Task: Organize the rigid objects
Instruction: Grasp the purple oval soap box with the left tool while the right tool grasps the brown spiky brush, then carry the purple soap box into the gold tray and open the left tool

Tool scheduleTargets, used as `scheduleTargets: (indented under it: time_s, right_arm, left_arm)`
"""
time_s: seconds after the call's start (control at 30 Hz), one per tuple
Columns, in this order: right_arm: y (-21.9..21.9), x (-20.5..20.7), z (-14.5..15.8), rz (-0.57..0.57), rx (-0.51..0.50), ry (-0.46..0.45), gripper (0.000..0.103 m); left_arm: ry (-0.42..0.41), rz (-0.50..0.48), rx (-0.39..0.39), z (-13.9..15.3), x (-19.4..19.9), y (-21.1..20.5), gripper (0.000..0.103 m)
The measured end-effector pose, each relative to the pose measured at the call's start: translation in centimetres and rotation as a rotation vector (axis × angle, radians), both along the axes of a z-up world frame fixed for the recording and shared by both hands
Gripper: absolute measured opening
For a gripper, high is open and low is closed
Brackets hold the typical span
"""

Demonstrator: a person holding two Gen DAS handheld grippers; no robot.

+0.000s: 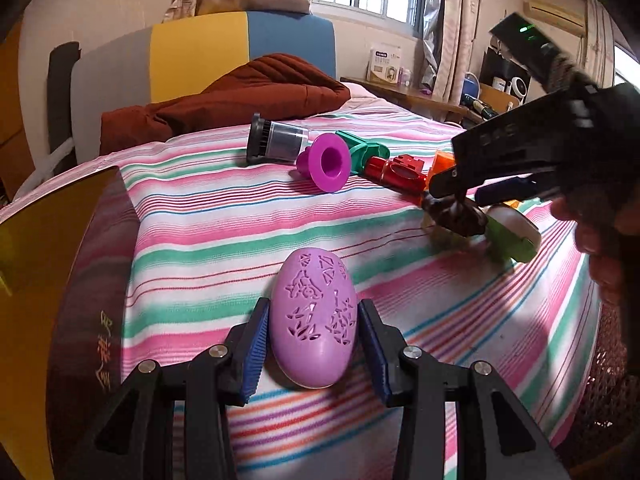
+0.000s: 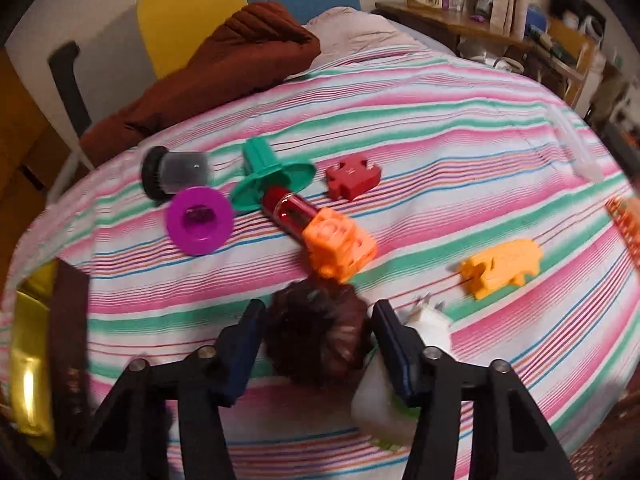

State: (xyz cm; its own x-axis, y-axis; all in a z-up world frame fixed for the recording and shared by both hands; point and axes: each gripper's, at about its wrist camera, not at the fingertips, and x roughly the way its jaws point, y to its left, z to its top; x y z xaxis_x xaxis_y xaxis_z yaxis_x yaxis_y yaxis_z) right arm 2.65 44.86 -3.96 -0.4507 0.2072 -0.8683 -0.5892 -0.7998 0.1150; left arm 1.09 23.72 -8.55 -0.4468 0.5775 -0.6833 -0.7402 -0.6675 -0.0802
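Striped bedding (image 1: 240, 216) in pink, green and white covers the bed where the objects lie. At the far left of both views stands a dark box with a gold lid (image 1: 48, 216), its edge just beside the bedding. In the left wrist view the left hand-held gripper (image 1: 313, 344) is clamped on a lilac egg-shaped case (image 1: 314, 320) with cut-out patterns, its blue pads (image 1: 256, 344) pressing on both sides of the case above the stripes. Farther back on the bed lie a black brush with a clear cap (image 1: 276, 144), a purple funnel-shaped piece (image 1: 324, 162) just beside it, a green flanged piece (image 1: 366, 150) and a red tube (image 1: 394, 172) whose end touches the green piece. In the right wrist view a red puzzle block (image 2: 352, 176) sits apart behind the tube, an orange block (image 2: 340, 244) touches the tube's near end, and a yellow-orange animal-shaped piece (image 2: 500, 266) lies well to the right. The right hand-held gripper (image 2: 318, 344) points steeply down with a dark brown pine cone (image 2: 316, 336) between its pads, which stand close at both sides; blur keeps me from telling whether they press on it. A white and green object (image 2: 384, 396) lies just right of the cone, partly under the right finger. A brown blanket (image 1: 224, 100) is bunched at the head of the bed.
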Motion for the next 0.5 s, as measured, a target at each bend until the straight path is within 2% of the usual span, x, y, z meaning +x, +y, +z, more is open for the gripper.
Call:
scheduleTargets:
  time_s: [0.13, 0.2, 0.3, 0.5]
  right_arm:
    - [-0.1, 0.1, 0.4, 0.019, 0.037, 0.016, 0.036]
    - [-0.9, 0.0, 0.7, 0.046, 0.082, 0.014, 0.024]
    - [-1.8, -0.5, 0.8, 0.080, 0.135, -0.005, 0.024]
    - [-2.2, -0.6, 1.1, 0.118, 0.079, 0.051, 0.024]
  left_arm:
    - [-0.010, 0.004, 0.016, 0.0, 0.0, -0.3, 0.043]
    - [-0.007, 0.004, 0.016, 0.0, 0.1, -0.4, 0.043]
    - [0.003, 0.000, 0.004, 0.1, 0.5, -0.7, 0.043]
    - [-0.022, 0.003, 0.044, 0.9, 1.5, -2.3, 0.043]
